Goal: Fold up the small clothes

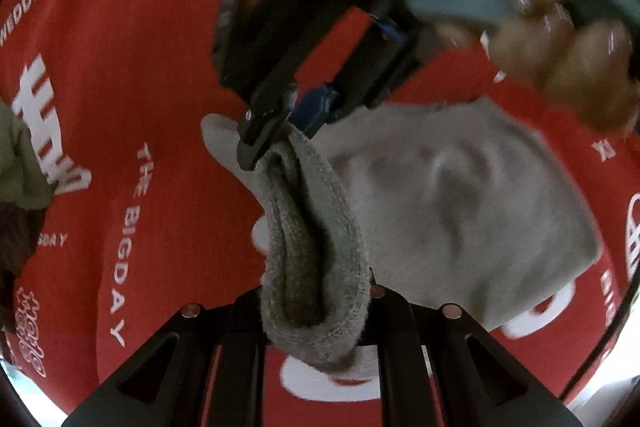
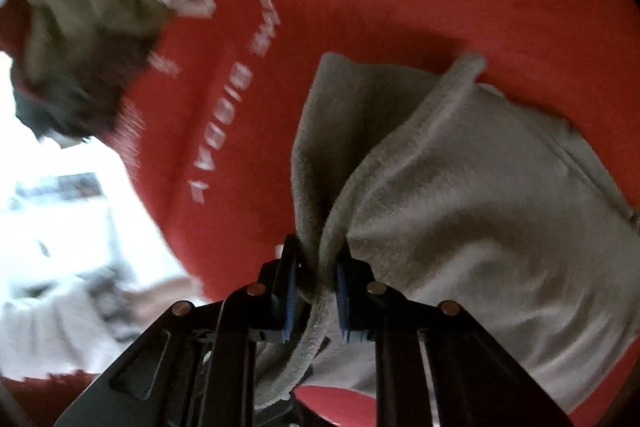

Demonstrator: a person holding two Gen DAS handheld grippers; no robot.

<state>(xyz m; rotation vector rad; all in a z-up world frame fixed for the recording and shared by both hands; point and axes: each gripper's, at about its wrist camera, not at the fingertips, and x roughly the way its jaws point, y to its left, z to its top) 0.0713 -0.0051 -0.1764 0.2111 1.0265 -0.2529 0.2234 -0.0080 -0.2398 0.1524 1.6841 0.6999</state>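
Observation:
A small grey fleece garment lies partly lifted over the red cloth. Its thick hemmed edge hangs folded down over my left gripper, which is shut on it; the fingertips are hidden under the fabric. In the left wrist view my right gripper comes in from above and pinches the same edge further along, with a person's hand behind it. The right wrist view shows the right gripper shut on a bunched fold of the grey garment, with the blue pads pressing it from both sides.
A red tablecloth with white lettering covers the table. A heap of olive-green and dark clothes sits at the left, also at the left edge of the left wrist view. The table's edge and a bright floor show lower left.

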